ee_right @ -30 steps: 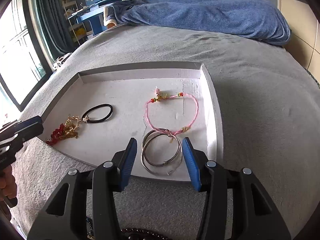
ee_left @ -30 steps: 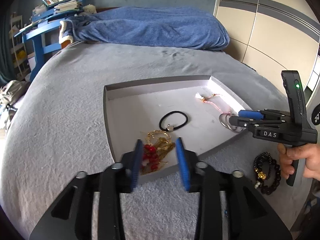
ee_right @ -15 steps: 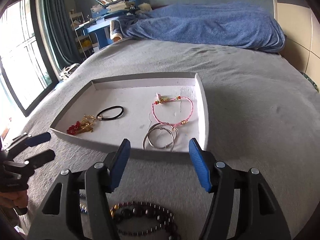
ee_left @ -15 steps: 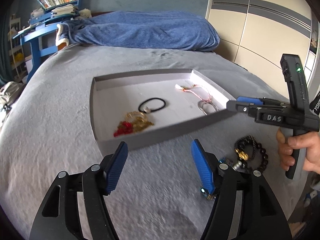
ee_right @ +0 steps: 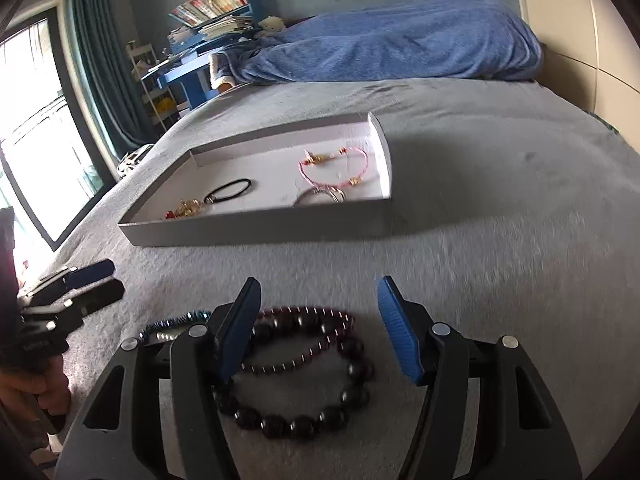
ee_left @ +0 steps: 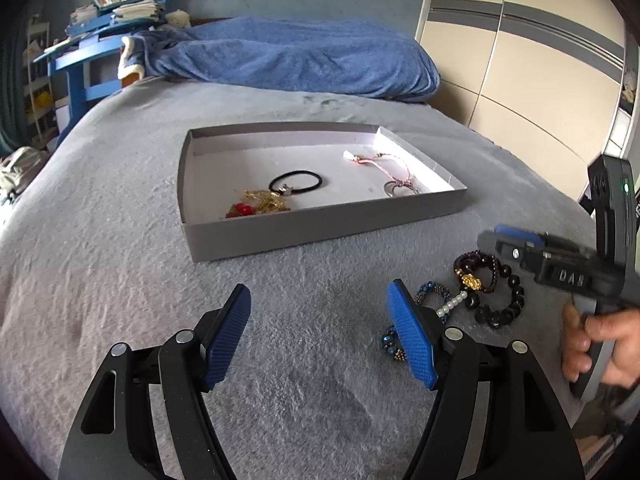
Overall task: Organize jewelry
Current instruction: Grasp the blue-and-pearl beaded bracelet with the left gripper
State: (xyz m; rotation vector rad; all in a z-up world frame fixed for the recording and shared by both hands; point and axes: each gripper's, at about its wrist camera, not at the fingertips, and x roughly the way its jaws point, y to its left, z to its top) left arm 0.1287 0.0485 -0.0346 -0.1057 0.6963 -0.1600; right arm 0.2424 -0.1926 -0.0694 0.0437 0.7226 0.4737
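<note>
The left hand-held gripper hovers over bare grey bed cover, its jaws having just been opening, nothing between them. The right hand-held gripper is spread above a dark bead bracelet lying on the bed, pads clear of it. A blue bead bracelet lies beside. Beyond, the grey tray holds a black hair tie, a pink cord bracelet, silver bangles and a gold-and-red piece.
</note>
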